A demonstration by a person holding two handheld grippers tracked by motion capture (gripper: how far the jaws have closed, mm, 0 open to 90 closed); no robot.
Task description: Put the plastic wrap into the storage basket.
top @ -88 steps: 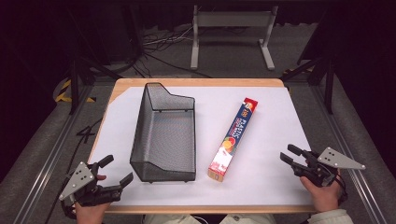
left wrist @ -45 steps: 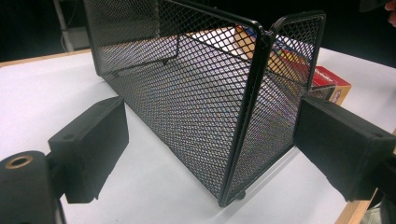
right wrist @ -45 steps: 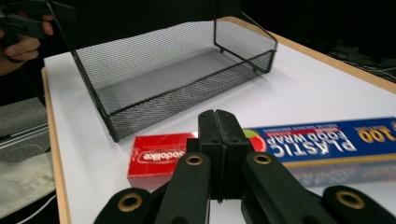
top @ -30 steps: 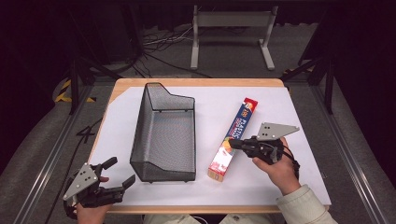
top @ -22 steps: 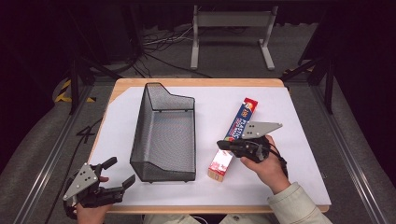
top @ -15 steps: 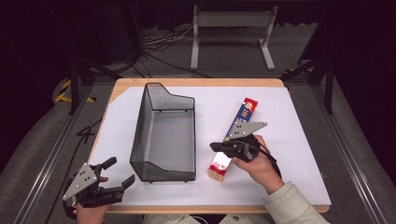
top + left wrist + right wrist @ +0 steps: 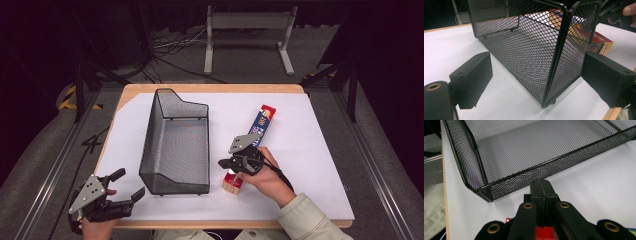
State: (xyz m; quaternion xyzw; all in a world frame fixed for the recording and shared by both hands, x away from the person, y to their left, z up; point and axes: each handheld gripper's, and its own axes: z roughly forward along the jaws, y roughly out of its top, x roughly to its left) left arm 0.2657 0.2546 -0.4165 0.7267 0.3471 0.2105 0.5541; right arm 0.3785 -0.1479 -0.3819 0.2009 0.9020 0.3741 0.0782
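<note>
The room around me was dark, with cables on the floor and a grey metal stand [image 7: 248, 30] beyond the far edge of the table [image 7: 320, 150], whose top was covered in white with a wooden rim showing. A black mesh basket [image 7: 177, 145] lay on its left half, long side running away from me. To its right, well apart from it, lay the long box of wrap [image 7: 260, 125], blue with red ends, tilted so that its near end pointed towards the basket's near corner.

My right tongs [image 7: 223, 163] hung over the near end of that box, tips pointing left at the basket. Their jaws were pressed flat together with nothing between them; in the right gripper view I saw the closed tips [image 7: 543, 192] above bare white, the box's red end just beneath the tongs' body. Whether they touched the box I could not tell.

My left tongs [image 7: 127, 187] rested at the table's near left corner, jaws spread wide and pinching nothing. In the left gripper view the two pads [image 7: 472, 75] stood either side of the basket's near corner [image 7: 554, 75], apart from it.
</note>
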